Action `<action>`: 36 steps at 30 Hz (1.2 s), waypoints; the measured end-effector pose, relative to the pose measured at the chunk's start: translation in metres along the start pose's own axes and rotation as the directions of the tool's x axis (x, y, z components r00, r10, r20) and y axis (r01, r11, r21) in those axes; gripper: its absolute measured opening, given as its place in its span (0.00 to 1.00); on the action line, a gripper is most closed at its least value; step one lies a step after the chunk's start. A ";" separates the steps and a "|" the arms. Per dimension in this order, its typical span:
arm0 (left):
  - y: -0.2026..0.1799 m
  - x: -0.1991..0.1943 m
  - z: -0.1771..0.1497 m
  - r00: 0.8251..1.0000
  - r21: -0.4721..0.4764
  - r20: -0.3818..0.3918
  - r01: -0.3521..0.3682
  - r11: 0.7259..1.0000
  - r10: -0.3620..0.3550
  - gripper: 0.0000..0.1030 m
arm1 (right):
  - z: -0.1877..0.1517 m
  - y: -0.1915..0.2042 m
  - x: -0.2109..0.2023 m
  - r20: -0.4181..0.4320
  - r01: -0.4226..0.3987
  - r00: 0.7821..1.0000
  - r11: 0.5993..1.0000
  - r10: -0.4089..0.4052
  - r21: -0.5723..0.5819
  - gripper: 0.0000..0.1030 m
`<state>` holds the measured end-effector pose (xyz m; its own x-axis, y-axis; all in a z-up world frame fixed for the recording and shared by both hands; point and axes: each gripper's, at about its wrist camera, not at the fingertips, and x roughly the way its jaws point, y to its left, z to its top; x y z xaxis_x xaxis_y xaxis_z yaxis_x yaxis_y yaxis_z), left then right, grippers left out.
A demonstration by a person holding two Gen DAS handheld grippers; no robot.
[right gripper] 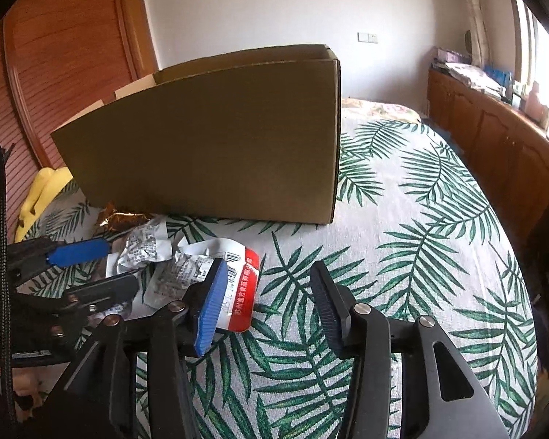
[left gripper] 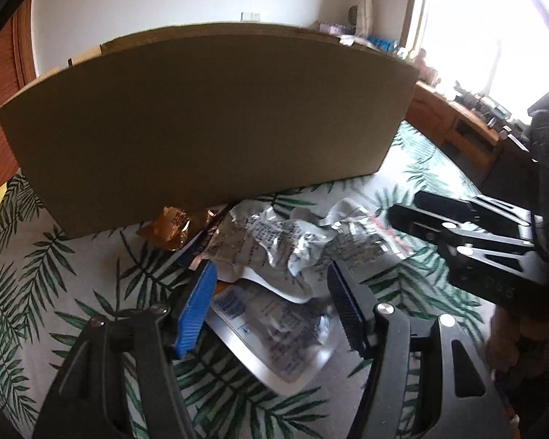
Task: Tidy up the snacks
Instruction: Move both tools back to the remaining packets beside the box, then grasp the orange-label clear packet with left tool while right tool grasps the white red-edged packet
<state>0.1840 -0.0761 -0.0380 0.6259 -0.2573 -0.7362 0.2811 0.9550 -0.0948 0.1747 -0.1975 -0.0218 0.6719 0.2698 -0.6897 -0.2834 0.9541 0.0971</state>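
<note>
Left wrist view: left gripper (left gripper: 271, 292) is hovering wide open, holding nothing.
Nearest pouch: silver snack pouch (left gripper: 274, 333) is lying just below its fingertips, on the near side of the cardboard box (left gripper: 208, 128).
Long axis: judged diagonal across the jaws.
Right gripper (right gripper: 267, 292): is gaping open, empty, beside the red-edged packet (right gripper: 238, 292).
Nearer arm: left.
Farther: gold wrapper (left gripper: 168, 226) is touching the box's base.

Cardboard box (right gripper: 216, 142), snack packets (right gripper: 186, 267) — right gripper (right gripper: 271, 300) spread wide
</note>
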 end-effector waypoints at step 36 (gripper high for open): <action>0.037 -0.034 -0.053 0.993 -0.040 -0.049 -0.112 0.993 0.110 0.68 | -0.004 0.008 0.008 -0.006 0.042 0.999 0.999 -0.042 -0.033 0.46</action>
<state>0.1350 -0.0241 -0.0519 0.6163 -0.1428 -0.7744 0.1797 0.9830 -0.0382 0.1750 -0.1879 -0.0300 0.6790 0.2288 -0.6976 -0.2774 0.9597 0.0448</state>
